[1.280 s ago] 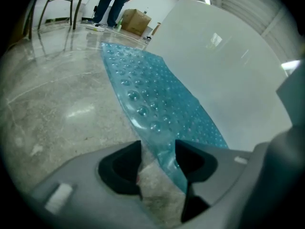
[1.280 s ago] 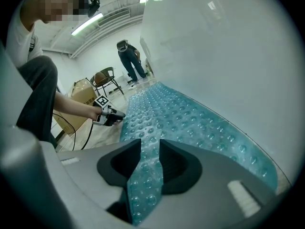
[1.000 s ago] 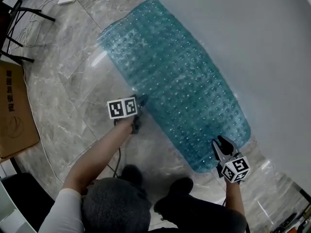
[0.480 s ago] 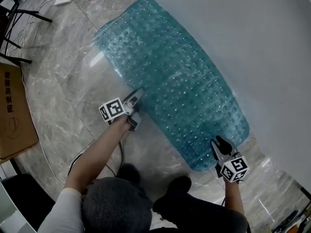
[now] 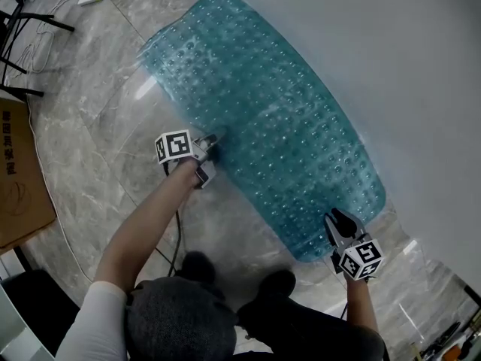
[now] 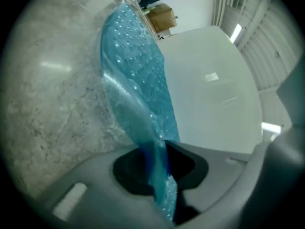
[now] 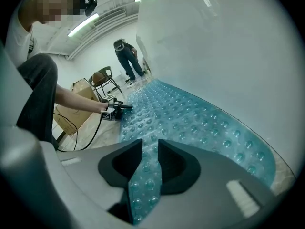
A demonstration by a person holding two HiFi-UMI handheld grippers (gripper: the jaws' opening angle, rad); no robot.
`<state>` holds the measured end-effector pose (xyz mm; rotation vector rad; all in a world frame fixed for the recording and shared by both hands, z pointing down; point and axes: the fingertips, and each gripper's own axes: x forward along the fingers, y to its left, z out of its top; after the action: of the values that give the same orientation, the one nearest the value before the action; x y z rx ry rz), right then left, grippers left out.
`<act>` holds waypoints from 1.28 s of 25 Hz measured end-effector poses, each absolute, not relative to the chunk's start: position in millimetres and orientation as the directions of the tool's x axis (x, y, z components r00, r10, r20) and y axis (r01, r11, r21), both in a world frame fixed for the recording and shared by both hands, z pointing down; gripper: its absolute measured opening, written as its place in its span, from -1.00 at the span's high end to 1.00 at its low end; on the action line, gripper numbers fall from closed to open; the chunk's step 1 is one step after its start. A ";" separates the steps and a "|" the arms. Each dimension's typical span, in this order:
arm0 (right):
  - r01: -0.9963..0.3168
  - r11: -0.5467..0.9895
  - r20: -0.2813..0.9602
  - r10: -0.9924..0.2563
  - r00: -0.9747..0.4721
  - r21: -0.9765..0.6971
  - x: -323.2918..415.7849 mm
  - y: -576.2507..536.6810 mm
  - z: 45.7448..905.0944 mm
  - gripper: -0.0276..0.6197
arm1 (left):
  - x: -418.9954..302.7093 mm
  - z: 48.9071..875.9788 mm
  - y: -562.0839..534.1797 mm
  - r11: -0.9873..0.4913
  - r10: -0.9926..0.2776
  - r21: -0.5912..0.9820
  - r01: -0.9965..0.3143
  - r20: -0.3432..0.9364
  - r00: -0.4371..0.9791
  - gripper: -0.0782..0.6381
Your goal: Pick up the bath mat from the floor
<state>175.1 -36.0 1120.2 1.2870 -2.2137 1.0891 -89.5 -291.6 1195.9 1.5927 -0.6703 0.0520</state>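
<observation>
Your left gripper (image 5: 210,142) has just clamped an edge of the translucent teal bubbled bath mat (image 5: 278,119), which lies on the grey marble floor (image 5: 98,149). Your right gripper (image 5: 335,222), closing, straddles the mat's end unclamped. Finish that pinch, then lift.

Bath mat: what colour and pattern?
Translucent teal-blue mat, covered in rows of small raised bubbles. It shows best in the right gripper view.

Translucent teal bath mat (image 5: 278,119), bubble-studded, spread flat on marble floor (image 5: 98,149) beside white surface (image 5: 391,51), near edge lifted
</observation>
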 end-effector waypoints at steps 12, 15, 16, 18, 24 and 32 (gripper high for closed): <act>-0.861 0.293 0.632 -0.587 -0.506 -0.416 183.7 -41.4 1107.8 0.58 | -57.8 1101.5 -285.5 -0.141 -0.393 0.956 -0.258 0.186 0.901 0.74; -0.861 0.299 0.626 -0.594 -0.505 -0.410 187.3 -47.7 1103.7 0.58 | -46.4 1080.9 -282.9 -0.158 -0.374 0.959 -0.236 0.163 0.913 0.74; -0.861 0.303 0.624 -0.596 -0.506 -0.409 187.8 -49.8 1102.1 0.58 | -42.4 1074.6 -282.3 -0.168 -0.366 0.958 -0.231 0.156 0.917 0.74; -0.860 0.306 0.620 -0.598 -0.507 -0.409 188.6 -52.8 1098.7 0.58 | -35.2 1062.0 -279.9 -0.194 -0.353 0.955 -0.224 0.145 0.924 0.74; -0.853 0.322 0.618 -0.589 -0.520 -0.411 186.2 -56.1 1084.8 0.58 | -22.3 1033.4 -266.3 -0.197 -0.374 0.962 -0.190 0.106 0.921 0.74; -0.862 0.330 0.625 -0.594 -0.506 -0.384 193.5 -63.2 1083.7 0.57 | -39.1 1009.4 -246.1 -0.290 -0.321 0.947 -0.138 0.039 0.946 0.74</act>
<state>193.5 -63.2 1083.7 1.2900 -2.2289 0.9900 -39.1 -246.1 1009.4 1.8689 -0.3356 -0.1856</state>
